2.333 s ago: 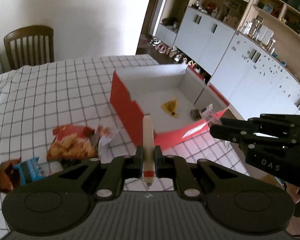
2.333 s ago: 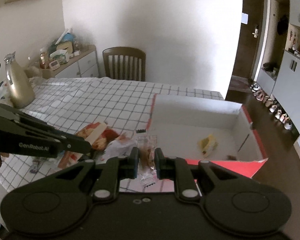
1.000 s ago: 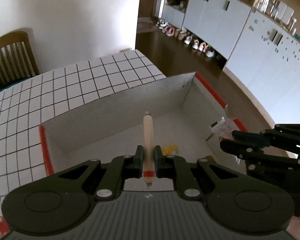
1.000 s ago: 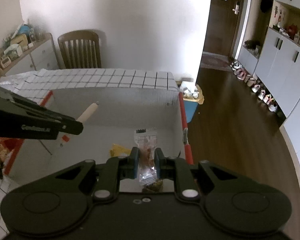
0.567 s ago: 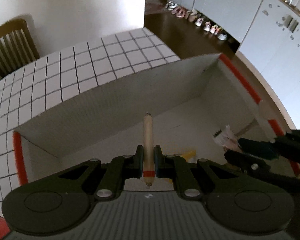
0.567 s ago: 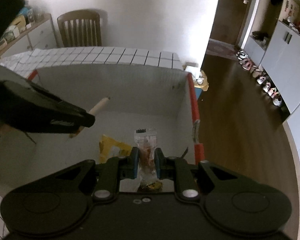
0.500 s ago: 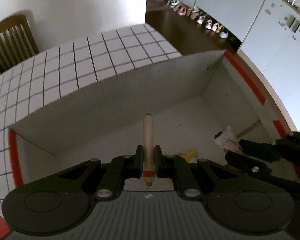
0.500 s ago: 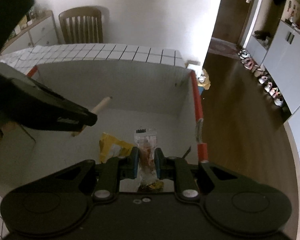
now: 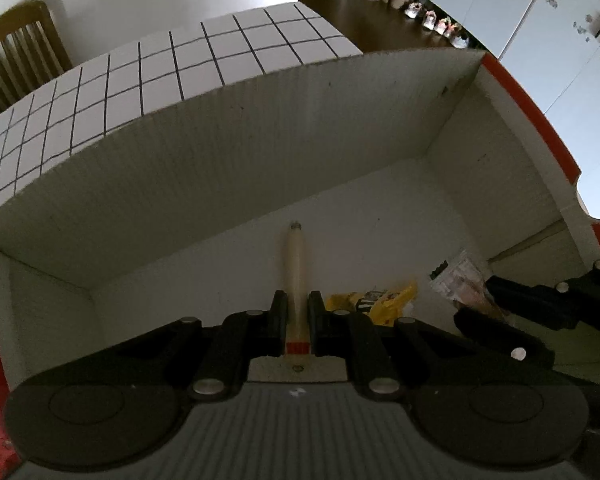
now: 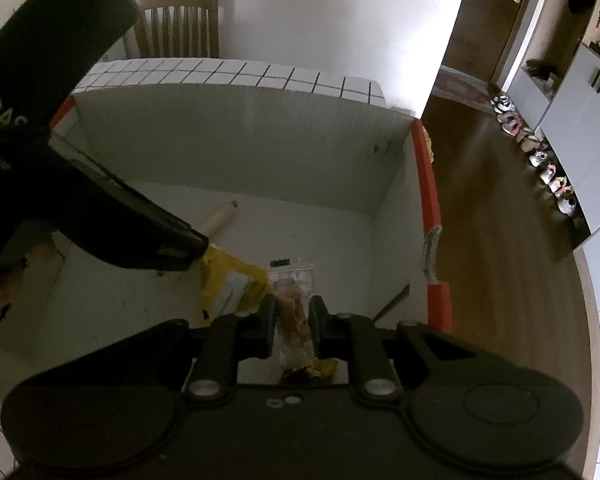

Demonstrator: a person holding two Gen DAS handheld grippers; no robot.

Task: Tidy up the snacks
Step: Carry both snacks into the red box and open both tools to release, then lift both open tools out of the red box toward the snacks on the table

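A desk [image 9: 236,48] under a white cloth ruled in black squares carries a big cardboard box [image 9: 260,128], white and ribbed inside with red edges. Behind it stands a wooden chair [image 10: 180,24] against a pale wall; to the side runs a dark wood floor with a row of shoes [image 10: 540,152] along white cupboards [image 9: 560,32]. Both tongs hang inside the box. The left tongs [image 9: 298,312] are closed on a thin cream sausage stick [image 9: 294,264] with a red band near its lower end, pointing toward the far wall of the box. The right tongs [image 10: 293,320] are clamped on a small clear packet [image 10: 294,300] holding something brownish, perhaps dried meat, though the dim view leaves that unsure. A yellow wrapper [image 10: 230,280] lies on the box floor just beside the packet, between the two tongs. White letters reading "DAS" show on the left tool's black body in the right wrist view; smaller lettering below them is too blurred to read.
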